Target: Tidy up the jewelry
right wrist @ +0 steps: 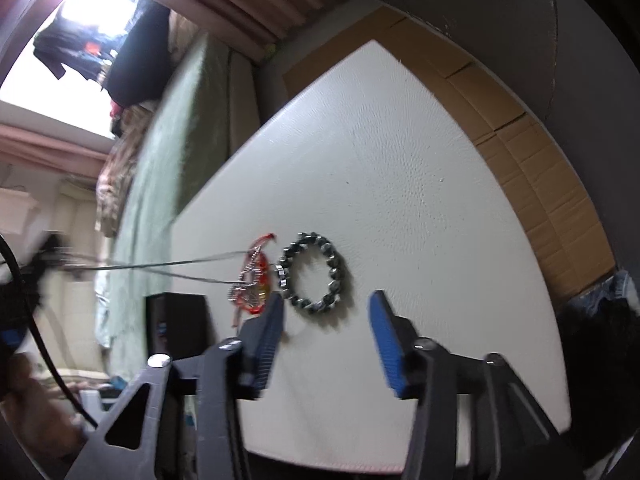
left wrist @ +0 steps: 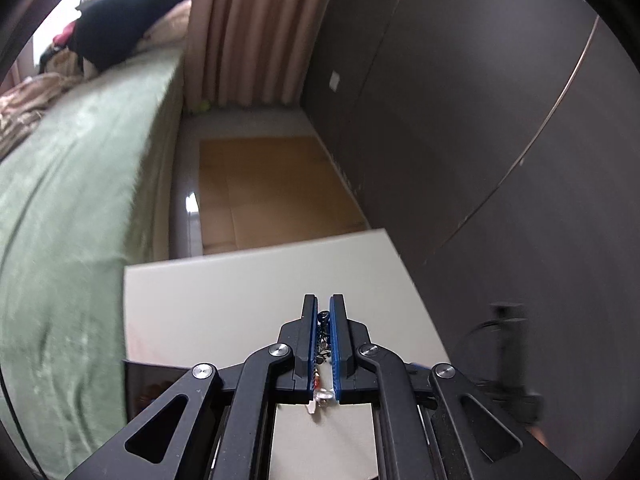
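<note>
Left claw (left wrist: 324, 312) sits nearly closed, its blue-padded black jaws pinching a thin silver chain necklace (left wrist: 322, 350) strung with small dark and red beads, one pale bead dangling below the pads. Right claw (right wrist: 326, 312) stands partly apart with nothing between its jaws, hovering over the white leather-textured desk (right wrist: 420, 160).

Largest in view, a bed with a green blanket (left wrist: 72, 208) runs along the desk's left side, with pink pleated curtains (left wrist: 248, 32) and a dark grey wall (left wrist: 480, 120) beyond. Flattened brown cardboard (left wrist: 272, 188) lies on the floor past the desk.

On the desk, just ahead of the right claw's left jaw, lies a round bracelet of dark faceted metallic beads (right wrist: 314, 272). Just beside it on the left lies a red-and-silver pendant (right wrist: 254, 280), from which the chain stretches taut toward the left edge of the right wrist view.
</note>
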Demonstrator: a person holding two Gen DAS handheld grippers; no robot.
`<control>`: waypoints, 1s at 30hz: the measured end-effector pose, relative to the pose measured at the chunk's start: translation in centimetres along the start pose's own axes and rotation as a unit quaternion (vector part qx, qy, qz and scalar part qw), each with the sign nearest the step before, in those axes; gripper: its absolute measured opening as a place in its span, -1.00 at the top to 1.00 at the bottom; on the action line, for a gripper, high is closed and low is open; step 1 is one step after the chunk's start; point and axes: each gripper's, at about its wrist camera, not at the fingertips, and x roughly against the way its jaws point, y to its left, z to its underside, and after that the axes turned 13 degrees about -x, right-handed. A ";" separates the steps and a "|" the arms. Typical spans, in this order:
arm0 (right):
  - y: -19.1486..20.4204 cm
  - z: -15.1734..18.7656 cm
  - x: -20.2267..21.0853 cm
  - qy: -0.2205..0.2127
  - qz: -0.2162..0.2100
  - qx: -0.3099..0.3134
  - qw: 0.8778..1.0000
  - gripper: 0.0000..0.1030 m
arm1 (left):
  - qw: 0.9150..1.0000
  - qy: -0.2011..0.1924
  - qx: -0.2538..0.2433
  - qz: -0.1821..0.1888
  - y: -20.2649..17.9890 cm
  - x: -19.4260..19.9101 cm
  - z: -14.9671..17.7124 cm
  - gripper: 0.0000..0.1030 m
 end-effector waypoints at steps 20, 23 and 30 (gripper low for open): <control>5.1 1.3 -2.4 -0.028 0.138 0.126 0.982 0.81 | 0.991 -0.128 -0.020 -0.045 1.7 14.3 -4.2 0.90; 5.2 2.3 -0.6 -0.038 0.104 0.122 0.986 0.81 | 0.988 -0.143 -0.025 -0.055 1.9 16.0 -4.6 0.90; 5.9 4.3 4.0 -0.066 0.046 0.118 0.990 0.81 | 0.984 -0.157 -0.026 -0.077 2.8 17.7 -4.5 0.90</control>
